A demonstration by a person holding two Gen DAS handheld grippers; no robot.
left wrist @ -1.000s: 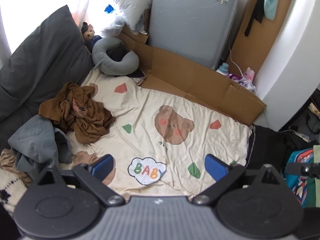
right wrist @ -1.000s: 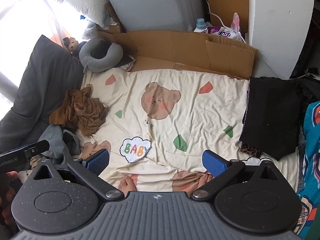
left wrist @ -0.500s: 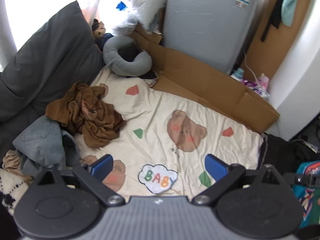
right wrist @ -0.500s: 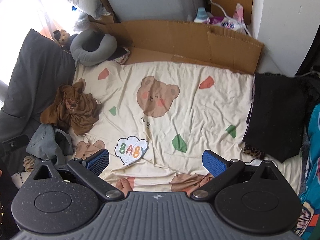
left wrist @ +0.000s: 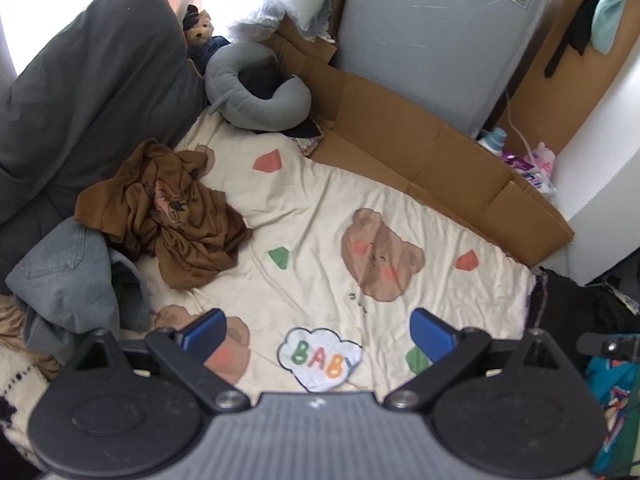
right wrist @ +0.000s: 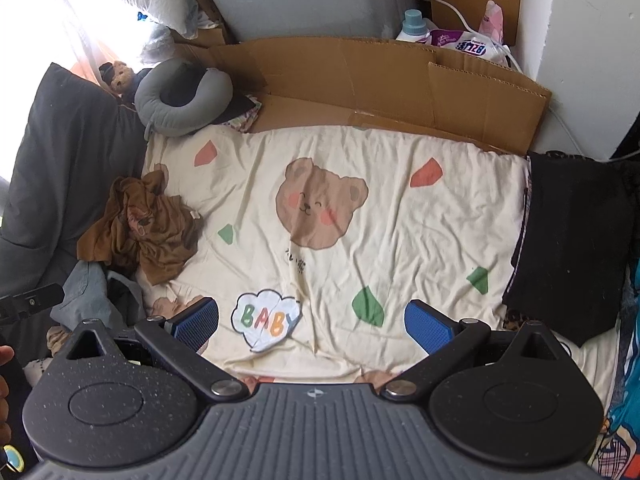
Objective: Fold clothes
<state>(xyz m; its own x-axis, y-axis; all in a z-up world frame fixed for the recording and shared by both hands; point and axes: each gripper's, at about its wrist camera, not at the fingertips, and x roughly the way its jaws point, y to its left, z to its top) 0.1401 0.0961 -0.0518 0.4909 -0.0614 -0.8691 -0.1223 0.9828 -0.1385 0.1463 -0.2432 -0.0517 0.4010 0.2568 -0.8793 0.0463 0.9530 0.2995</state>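
A crumpled brown garment [left wrist: 168,216] [right wrist: 140,228] lies at the left side of a cream bear-print blanket [left wrist: 320,240] [right wrist: 380,220]. Grey-blue jeans [left wrist: 68,280] [right wrist: 96,296] are heaped just in front of it. A black garment [right wrist: 568,240] lies flat at the blanket's right edge. My left gripper [left wrist: 318,332] hangs open above the blanket's near part, right of the jeans, holding nothing. Over the near edge, my right gripper [right wrist: 312,322] is open too and empty. Both stand well above the cloth.
A dark grey pillow [left wrist: 80,92] lines the left. A grey neck pillow [left wrist: 256,96] and a small teddy [left wrist: 200,30] sit at the far left corner. Flat cardboard [right wrist: 380,80] and a grey appliance [left wrist: 432,32] border the back; detergent bottles [right wrist: 416,28] stand by a white wall.
Both grippers have moved forward and a little left over the blanket, so the brown garment and jeans sit closer in view. Their jaws stay open.
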